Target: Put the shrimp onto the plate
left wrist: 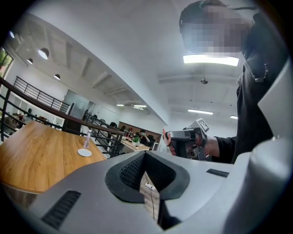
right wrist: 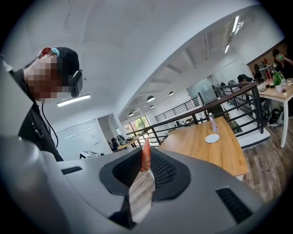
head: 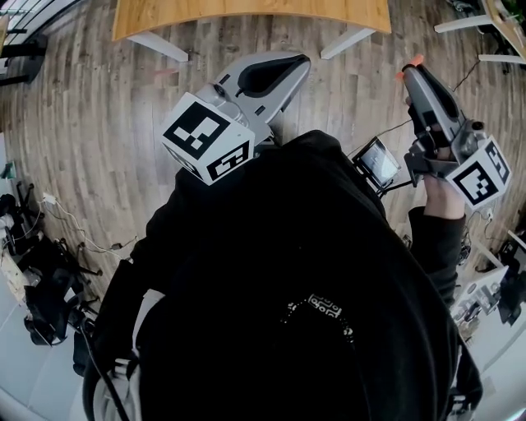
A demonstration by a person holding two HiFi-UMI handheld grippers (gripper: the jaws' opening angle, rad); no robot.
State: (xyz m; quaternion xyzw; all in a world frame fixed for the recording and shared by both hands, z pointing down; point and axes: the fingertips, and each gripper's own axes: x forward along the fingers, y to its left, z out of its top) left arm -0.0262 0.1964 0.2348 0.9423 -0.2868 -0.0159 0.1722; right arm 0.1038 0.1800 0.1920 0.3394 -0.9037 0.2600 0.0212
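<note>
An orange shrimp [right wrist: 146, 157] sticks up between the fingertips of my right gripper [right wrist: 145, 163], which is shut on it. In the head view the shrimp [head: 413, 62] shows at the tip of the right gripper [head: 408, 69], held up at the right. The white plate [right wrist: 212, 138] lies on a wooden table [right wrist: 201, 148] well ahead; the left gripper view shows the same plate [left wrist: 84, 152]. My left gripper [left wrist: 145, 153] is shut with nothing in it, and it is raised in front of my chest [head: 302, 61].
A clear bottle [right wrist: 211, 123] stands just behind the plate. Black railings [right wrist: 238, 98] run behind the table. The table's edge [head: 246, 12] lies across the top of the head view, over plank flooring [head: 90, 123]. Cables and gear [head: 41, 271] sit on the floor at the left.
</note>
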